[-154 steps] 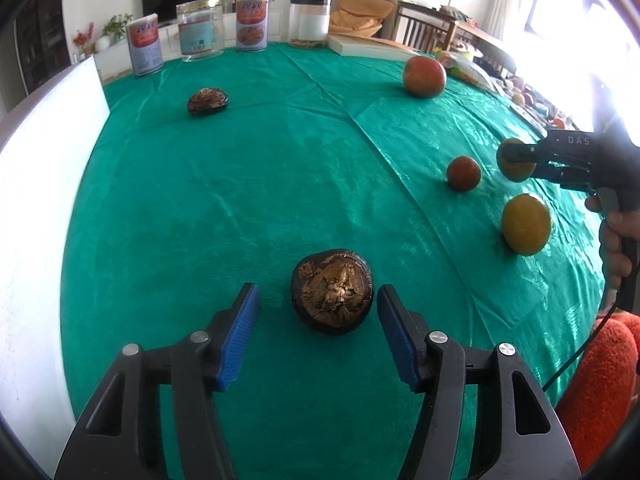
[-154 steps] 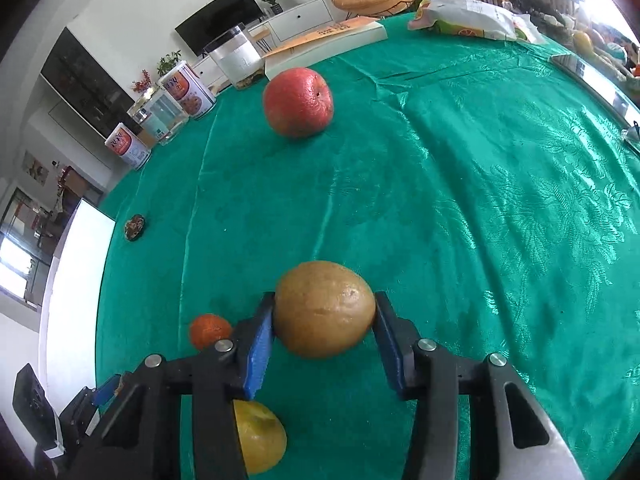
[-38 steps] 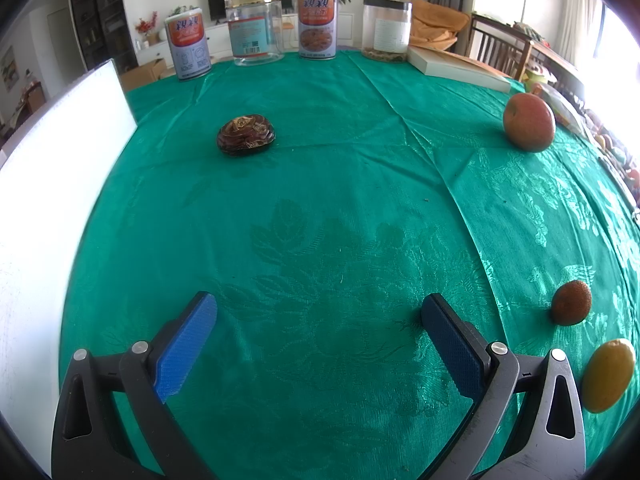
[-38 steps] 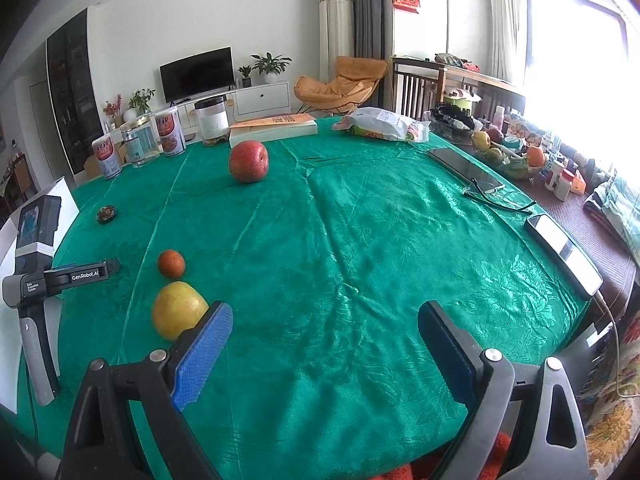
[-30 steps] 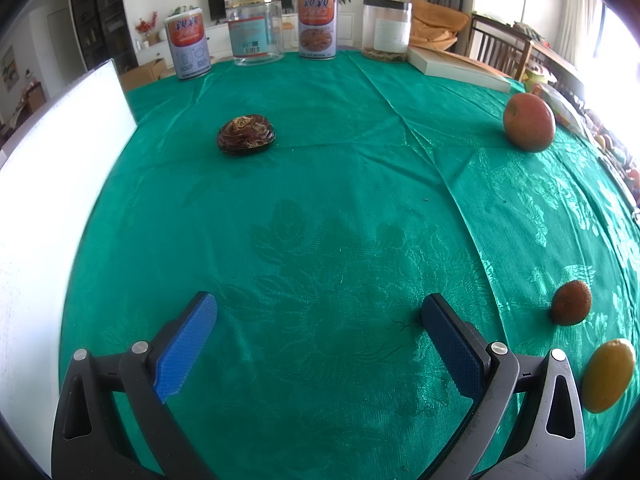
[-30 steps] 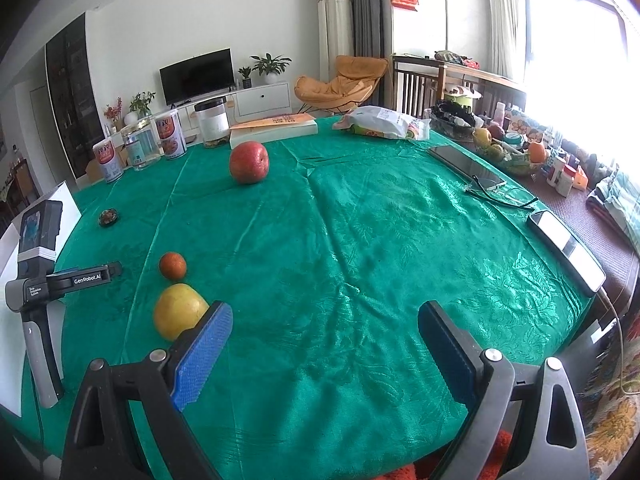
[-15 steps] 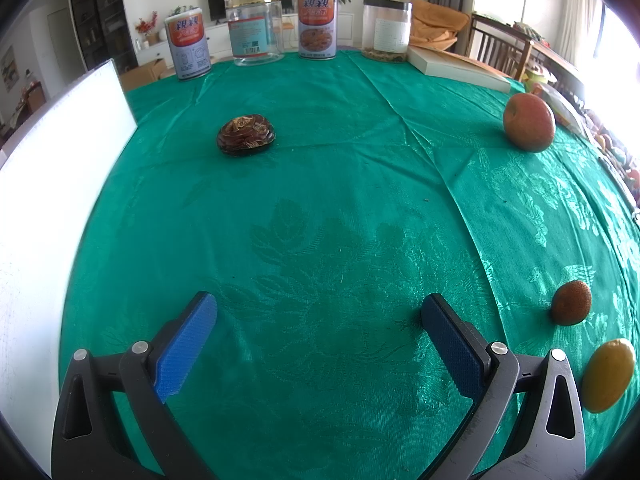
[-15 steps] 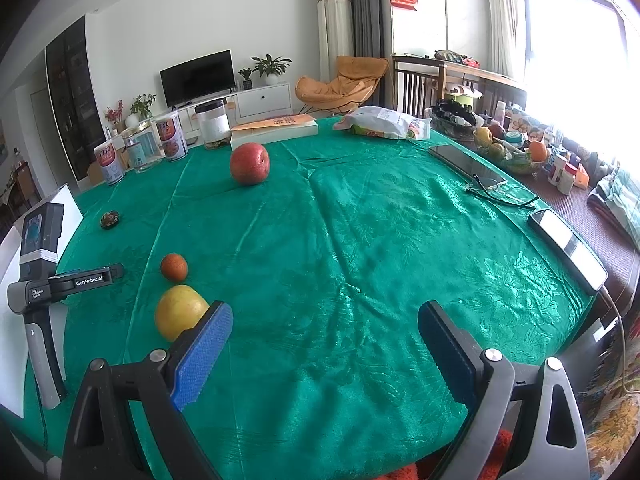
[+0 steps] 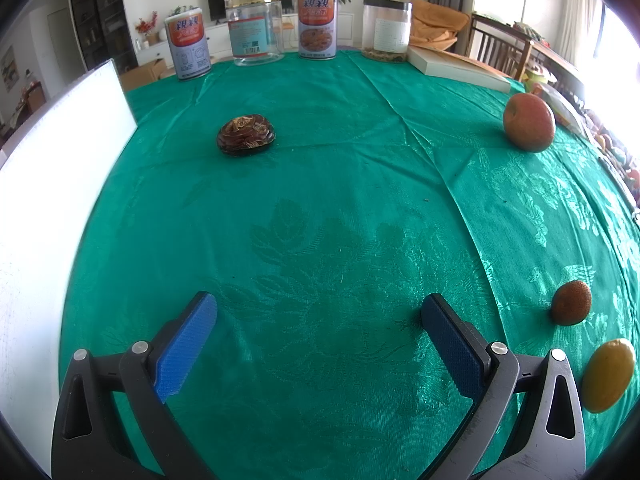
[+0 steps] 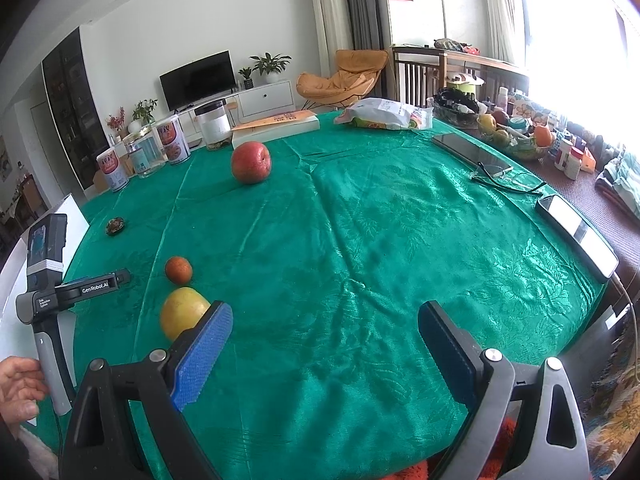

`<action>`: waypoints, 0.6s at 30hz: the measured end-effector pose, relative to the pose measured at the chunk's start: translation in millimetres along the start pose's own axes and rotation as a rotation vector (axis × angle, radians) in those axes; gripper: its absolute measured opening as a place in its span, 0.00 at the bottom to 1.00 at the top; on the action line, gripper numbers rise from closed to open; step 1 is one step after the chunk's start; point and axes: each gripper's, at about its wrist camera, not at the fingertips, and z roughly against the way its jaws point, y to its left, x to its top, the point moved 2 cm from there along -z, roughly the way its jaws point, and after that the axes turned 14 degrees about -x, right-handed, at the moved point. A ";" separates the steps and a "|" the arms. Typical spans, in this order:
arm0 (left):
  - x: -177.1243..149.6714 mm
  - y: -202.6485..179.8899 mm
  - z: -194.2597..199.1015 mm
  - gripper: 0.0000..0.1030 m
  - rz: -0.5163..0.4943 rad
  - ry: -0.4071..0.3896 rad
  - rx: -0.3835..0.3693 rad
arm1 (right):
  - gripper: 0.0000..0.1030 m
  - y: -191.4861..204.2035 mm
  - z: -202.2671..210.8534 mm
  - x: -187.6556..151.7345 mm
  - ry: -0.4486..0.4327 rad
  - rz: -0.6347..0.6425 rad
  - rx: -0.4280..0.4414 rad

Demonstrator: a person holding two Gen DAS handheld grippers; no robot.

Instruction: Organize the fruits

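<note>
With nothing between the blue pads, left gripper (image 9: 318, 340) and right gripper (image 10: 324, 344) both spread wide above bare green tablecloth (image 9: 340, 208). Just left of the right gripper's pads, yellow fruit (image 10: 183, 317) beside small orange fruit (image 10: 179, 269). Farther out, red apple (image 10: 251, 162) near the far edge and dark brown fruit (image 9: 245, 135) well apart at left, short of the tins (image 9: 188, 49).

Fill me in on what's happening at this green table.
A person is sorting fruit with a handheld gripper in each hand. At this moment both the left gripper and the right gripper hang open over the green tablecloth with nothing between their fingers. The yellow fruit and small orange fruit sit side by side; the red apple and a dark brown fruit lie apart.
</note>
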 end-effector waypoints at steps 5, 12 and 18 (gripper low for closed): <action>-1.3 -0.5 -0.1 1.00 0.002 -0.001 0.003 | 0.91 1.1 1.5 -0.5 -0.007 0.006 -0.014; -3.1 -5.2 1.8 0.99 -0.020 0.040 -0.025 | 0.91 -0.9 -2.3 -0.7 0.010 -0.001 0.003; -5.9 -69.4 20.8 0.97 -0.199 0.089 -0.378 | 0.91 -1.3 -4.0 -0.9 0.018 -0.006 0.022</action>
